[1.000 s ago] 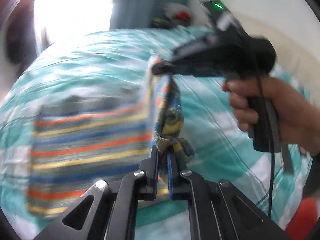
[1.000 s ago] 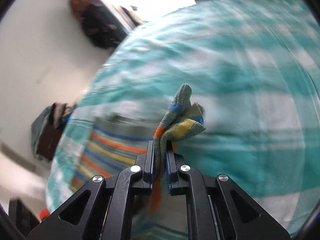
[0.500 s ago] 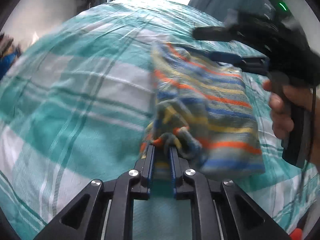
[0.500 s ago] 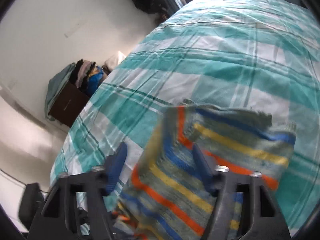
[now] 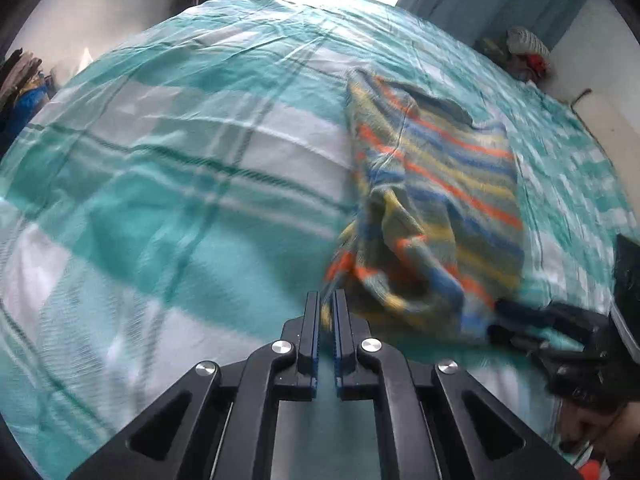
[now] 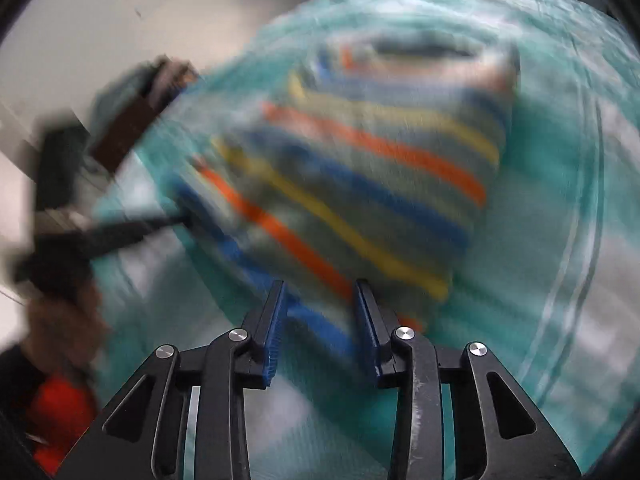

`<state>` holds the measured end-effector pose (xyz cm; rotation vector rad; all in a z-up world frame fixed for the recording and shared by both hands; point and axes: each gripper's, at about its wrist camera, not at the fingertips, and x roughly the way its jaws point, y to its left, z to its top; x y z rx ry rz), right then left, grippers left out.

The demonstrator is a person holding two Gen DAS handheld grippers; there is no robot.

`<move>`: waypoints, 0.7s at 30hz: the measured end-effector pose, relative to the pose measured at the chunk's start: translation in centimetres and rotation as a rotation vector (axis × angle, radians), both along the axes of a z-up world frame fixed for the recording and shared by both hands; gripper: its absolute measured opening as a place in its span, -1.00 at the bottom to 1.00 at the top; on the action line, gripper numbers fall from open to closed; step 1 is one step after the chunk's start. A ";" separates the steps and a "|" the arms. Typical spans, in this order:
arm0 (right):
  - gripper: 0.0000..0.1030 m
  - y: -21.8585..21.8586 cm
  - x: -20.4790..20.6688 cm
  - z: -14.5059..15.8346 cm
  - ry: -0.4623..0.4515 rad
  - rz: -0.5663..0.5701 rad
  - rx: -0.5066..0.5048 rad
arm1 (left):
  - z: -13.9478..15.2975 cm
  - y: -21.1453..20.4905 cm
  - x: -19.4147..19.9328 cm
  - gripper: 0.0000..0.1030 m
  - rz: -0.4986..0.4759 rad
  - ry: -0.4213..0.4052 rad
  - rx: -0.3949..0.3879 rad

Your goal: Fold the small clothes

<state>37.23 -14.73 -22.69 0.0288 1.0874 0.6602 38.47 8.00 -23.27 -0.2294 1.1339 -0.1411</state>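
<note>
A small striped garment [image 5: 436, 184] in grey, blue, orange and yellow lies folded on the teal plaid bedsheet [image 5: 168, 168]. My left gripper [image 5: 328, 312] is shut on the garment's near edge, just above the sheet. In the right wrist view the garment [image 6: 372, 168] is blurred by motion and fills the middle. My right gripper [image 6: 322, 320] is open, its blue pads on either side of the garment's near edge without holding it. The right gripper also shows in the left wrist view [image 5: 560, 340], at the garment's right corner.
A pile of clothes [image 5: 524, 52] lies at the far right corner of the bed by the wall. A dark wooden cabinet [image 6: 132, 120] with stacked clothes stands left of the bed. White walls and a bright window lie beyond.
Both grippers lowered the lifted garment onto the bed in a fold. My right gripper has let go and opened. My left gripper still pinches the edge.
</note>
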 end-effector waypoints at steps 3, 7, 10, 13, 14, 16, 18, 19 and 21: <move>0.12 -1.7 -0.2 3.0 -0.030 -0.033 0.065 | 2.5 1.9 -0.4 -0.84 0.024 -0.043 0.026; 0.11 -3.1 2.3 7.2 -0.161 -0.075 0.036 | 5.1 1.1 3.4 0.18 0.010 -0.123 -0.048; -0.02 -2.9 5.1 8.2 -0.190 -0.089 0.040 | 4.8 -2.1 6.6 0.20 -0.048 -0.159 -0.005; -0.03 -2.4 8.0 5.4 -0.128 -0.108 0.074 | 0.9 -4.5 8.7 -0.34 -0.123 -0.056 0.115; -0.03 -2.5 8.9 3.5 -0.077 -0.127 0.075 | -0.5 -4.7 8.9 -0.34 -0.144 -0.015 0.132; -0.04 -2.5 10.1 -0.7 0.047 -0.152 0.046 | -0.8 -4.2 8.9 -0.31 -0.167 -0.024 0.113; -0.07 -3.1 9.9 0.2 0.010 -0.160 0.070 | 1.1 -3.2 9.1 -0.31 -0.172 -0.028 0.079; -0.05 -3.7 9.8 1.4 -0.013 -0.180 0.098 | 2.2 -2.7 9.3 -0.22 -0.166 -0.064 0.046; 0.13 -4.8 9.8 3.6 -0.084 -0.220 0.131 | 4.2 -1.8 10.2 0.19 -0.132 -0.142 0.021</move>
